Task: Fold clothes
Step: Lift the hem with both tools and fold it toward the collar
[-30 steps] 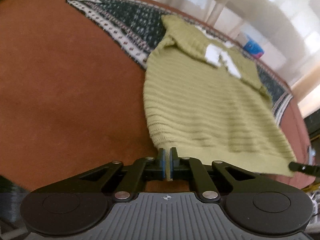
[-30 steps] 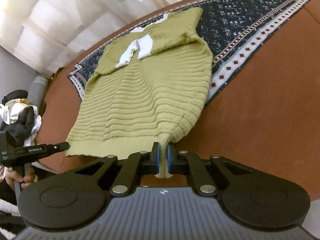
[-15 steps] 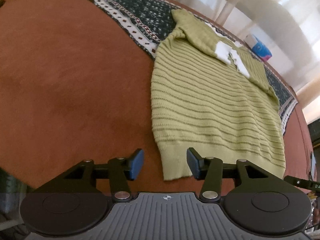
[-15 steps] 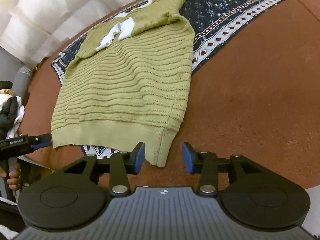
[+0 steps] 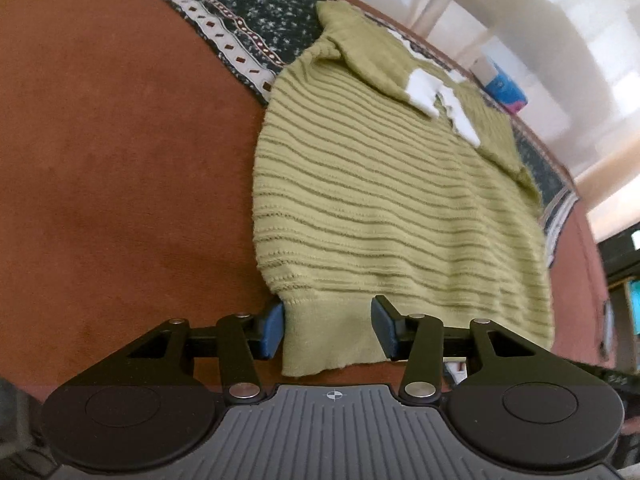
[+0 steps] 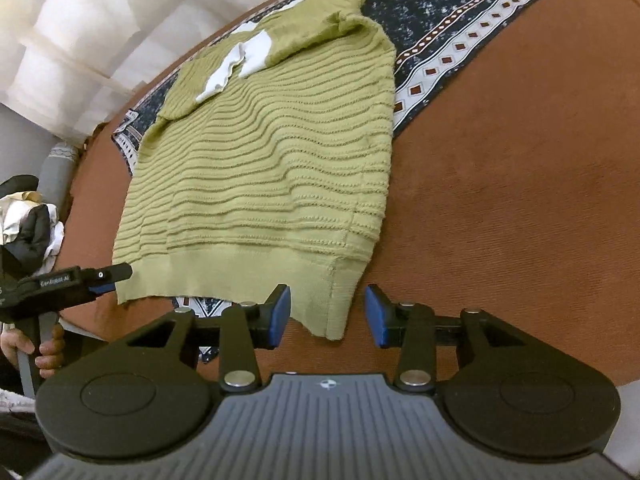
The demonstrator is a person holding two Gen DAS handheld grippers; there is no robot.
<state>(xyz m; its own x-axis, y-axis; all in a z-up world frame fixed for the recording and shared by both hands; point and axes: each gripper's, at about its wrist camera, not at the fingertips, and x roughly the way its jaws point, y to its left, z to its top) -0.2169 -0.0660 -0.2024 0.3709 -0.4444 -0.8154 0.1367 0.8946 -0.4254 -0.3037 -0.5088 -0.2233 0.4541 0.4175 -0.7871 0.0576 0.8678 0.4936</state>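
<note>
A: Jaws? Both clamped the hem a second ago.
B: Now wide apart — left gripper (image 5: 327,330), right gripper (image 6: 327,316), level at the hem corners.
A: Sweater (image 5: 384,208)?
B: Flat on the brown bedspread (image 5: 120,160).

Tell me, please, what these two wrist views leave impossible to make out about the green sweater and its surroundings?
- Green sweater: its collar is hidden in both views, covered by the folded-in sleeves.
- Left tongs: whether the pads touch the hem; the cloth hides the contact.
- Blue box: left view, too small to identify.
- Clothes pile: right view, cut off by the left edge.
- Patterned cloth: largely covered by the sweater.
</note>
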